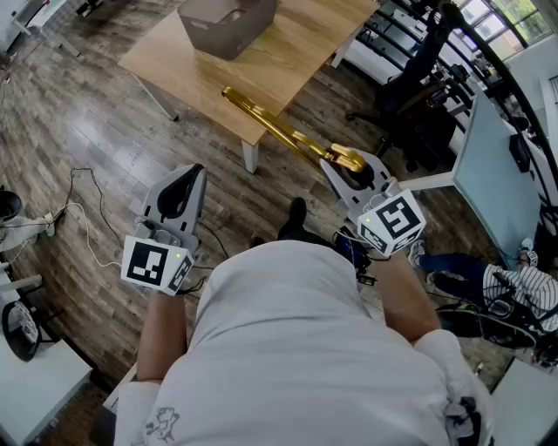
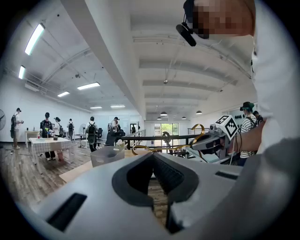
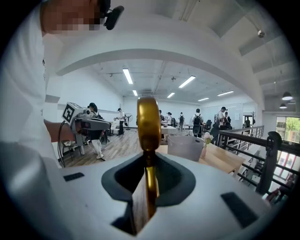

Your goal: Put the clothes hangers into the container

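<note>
1. The right gripper [image 1: 349, 165] is clamped on a gold clothes hanger [image 1: 279, 129]. In the right gripper view the 2 jaws press on the gold metal [image 3: 146, 126] from either side, and the hanger rises straight out between them.
2. In the head view the hanger runs from the right gripper up and to the left, clear of the wooden floor [image 1: 78, 113]. Its far end lies over the near corner of the wooden table [image 1: 305, 43].
3. The grey container [image 1: 227, 24] stands on that table with its top open, further back than the hanger's far end and apart from it. Whether it holds anything cannot be told.
4. The left gripper [image 1: 193, 170] has its 2 jaws together with nothing between them. In the left gripper view only a thin slit of floor shows below the meeting tips [image 2: 152, 157].
5. The left gripper is held level beside the right one and well apart from it, on the person's left and over the floor, short of the table.
6. From the left gripper view the hanger [image 2: 154, 149] shows as a gold curve between the container [image 2: 107, 156] and the right gripper [image 2: 206, 140].
7. The person's white shirt [image 1: 296, 348] fills the bottom of the head view.
8. Several people [image 2: 47, 126] stand in the background of the room.
</note>
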Demonstrator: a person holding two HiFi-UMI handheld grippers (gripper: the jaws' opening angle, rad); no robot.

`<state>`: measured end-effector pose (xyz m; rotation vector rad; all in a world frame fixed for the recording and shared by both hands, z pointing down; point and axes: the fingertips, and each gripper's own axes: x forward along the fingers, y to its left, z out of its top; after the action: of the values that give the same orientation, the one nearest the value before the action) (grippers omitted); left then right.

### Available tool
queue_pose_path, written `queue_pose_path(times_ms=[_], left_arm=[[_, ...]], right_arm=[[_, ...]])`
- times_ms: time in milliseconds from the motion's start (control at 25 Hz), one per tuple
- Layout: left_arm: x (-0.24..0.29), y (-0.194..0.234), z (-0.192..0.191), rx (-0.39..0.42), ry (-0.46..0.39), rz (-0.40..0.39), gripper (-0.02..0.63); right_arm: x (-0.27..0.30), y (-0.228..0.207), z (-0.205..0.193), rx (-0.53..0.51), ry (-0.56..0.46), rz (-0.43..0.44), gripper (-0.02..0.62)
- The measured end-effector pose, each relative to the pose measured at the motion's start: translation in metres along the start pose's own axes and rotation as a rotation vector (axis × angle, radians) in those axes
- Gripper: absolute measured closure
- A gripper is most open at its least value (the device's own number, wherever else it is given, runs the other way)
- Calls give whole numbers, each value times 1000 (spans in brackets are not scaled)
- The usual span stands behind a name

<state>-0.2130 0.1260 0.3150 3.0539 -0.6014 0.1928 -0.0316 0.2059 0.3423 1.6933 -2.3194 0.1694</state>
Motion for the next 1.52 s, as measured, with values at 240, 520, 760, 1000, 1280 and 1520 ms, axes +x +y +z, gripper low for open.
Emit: queue_pose_path(times_ms=[240,520,760,1000,1280,1520], left_arm=[[16,0,0,-14,6,6,598],[48,1,-2,-24,22,17,598],[87,2,-5,-27,39,39,598],[134,-4,-1,-30,55,68,598],[172,-6,-2,-42,73,139,598],[189,-3,-10,-53,101,153,598]], right_arm=[[3,-14,-2,0,6,10,523],[12,-46,-9,6,9,35,523],[22,-82,-18,21,6,82,523],[23,-127,-22,32,-4,133,522],[26,-176,-28,8,1,181,522],[37,-196,-32,3,12,199,522]])
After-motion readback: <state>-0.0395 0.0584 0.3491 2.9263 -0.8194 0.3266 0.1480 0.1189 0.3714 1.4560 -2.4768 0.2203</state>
